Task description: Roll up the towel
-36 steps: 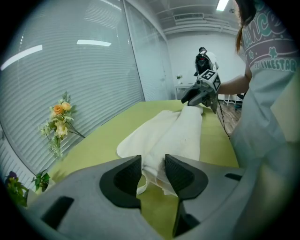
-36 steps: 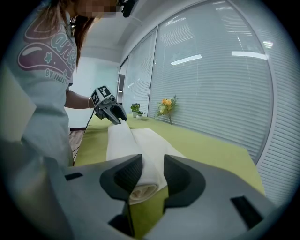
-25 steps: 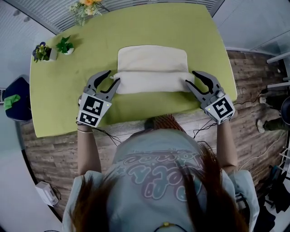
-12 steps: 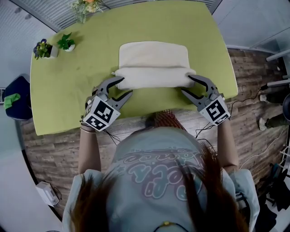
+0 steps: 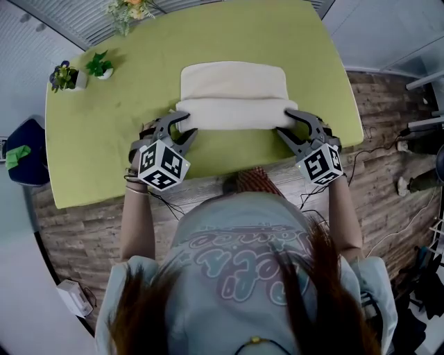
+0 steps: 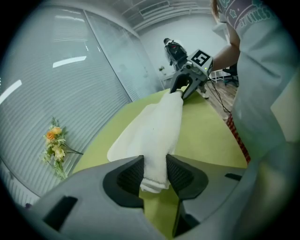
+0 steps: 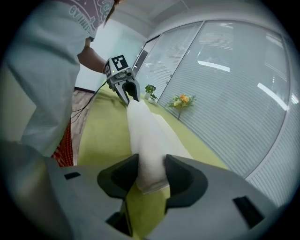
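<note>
A cream towel (image 5: 232, 82) lies on the green table (image 5: 104, 139). Its near part is rolled into a long roll (image 5: 232, 114), and the far part is still flat. My left gripper (image 5: 187, 125) is at the roll's left end, my right gripper (image 5: 284, 123) at its right end. In the left gripper view the roll's end (image 6: 157, 140) sits between the pads of the left gripper (image 6: 154, 171), which press on it as the jaws close. The right gripper view shows the same: the right gripper (image 7: 152, 171) is closing on the other end (image 7: 145, 145).
Two small potted plants (image 5: 76, 73) stand at the table's far left corner and a bunch of flowers (image 5: 128, 10) at the far edge. The table's front edge is just behind the grippers. A dark chair (image 5: 24, 149) stands left of the table on the wooden floor.
Both grippers have come down and turned about their own axes, so the marker cubes now face up. Their jaws have settled onto the two ends of the roll.
</note>
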### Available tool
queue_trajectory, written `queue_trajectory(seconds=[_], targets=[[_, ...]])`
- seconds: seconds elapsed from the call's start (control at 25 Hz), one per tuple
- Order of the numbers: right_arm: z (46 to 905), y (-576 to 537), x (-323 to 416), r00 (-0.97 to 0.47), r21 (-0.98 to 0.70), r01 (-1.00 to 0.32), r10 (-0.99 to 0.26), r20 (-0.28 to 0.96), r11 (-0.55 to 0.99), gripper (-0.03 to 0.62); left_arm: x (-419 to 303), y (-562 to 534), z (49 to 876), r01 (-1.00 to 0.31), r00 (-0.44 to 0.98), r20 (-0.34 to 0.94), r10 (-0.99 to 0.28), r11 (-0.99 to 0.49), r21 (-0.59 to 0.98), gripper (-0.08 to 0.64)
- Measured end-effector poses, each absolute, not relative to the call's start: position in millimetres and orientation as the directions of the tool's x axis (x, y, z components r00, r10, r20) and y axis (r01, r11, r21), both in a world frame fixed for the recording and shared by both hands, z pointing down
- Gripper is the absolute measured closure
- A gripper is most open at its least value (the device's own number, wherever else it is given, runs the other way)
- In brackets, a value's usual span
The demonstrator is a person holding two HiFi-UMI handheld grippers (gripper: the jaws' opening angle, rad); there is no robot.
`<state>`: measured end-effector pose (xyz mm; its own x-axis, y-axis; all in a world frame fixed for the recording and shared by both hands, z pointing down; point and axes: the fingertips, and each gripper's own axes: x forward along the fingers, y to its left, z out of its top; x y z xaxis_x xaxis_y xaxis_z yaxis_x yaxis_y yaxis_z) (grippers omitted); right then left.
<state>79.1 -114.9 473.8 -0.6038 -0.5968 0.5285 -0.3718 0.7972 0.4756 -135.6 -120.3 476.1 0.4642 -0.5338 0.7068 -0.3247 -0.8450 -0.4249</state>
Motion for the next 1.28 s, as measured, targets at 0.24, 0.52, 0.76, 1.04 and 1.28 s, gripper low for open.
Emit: queue_trajectory(seconds=[0.24,0.52,0.76,1.04,1.28], targets=[[461,-106,83,-0.627,0.448,-0.434,-0.619,0.473,0.782,0.493,-138,-114,469,-0.372,0.474,0.688,-0.549,-0.833,-0.409,0.468],[461,-76,80,-0.638,0.436,-0.442,-0.616,0.462,0.784,0.499,-143,-89,466,-0.384,0.482,0.685,-0.547,-0.834,-0.396,0.469],[466,-50,75,-0.643,0.432,-0.428,-0.603,0.472,0.794,0.497,-151,-61,470,-0.381,0.504,0.692,-0.517,-0.852,-0.359,0.469],[466,-32,76,-0.659,0.385,-0.428,-0.574,0.487,0.818,0.492,-151,-42,472,-0.375,0.522,0.715,-0.465,-0.878,-0.297,0.469],[464,-44,81,-0.688,0.283,-0.463,-0.542,0.482,0.840,0.492,-145,-50,471,-0.369,0.519,0.737,-0.433,-0.891,-0.263,0.468]])
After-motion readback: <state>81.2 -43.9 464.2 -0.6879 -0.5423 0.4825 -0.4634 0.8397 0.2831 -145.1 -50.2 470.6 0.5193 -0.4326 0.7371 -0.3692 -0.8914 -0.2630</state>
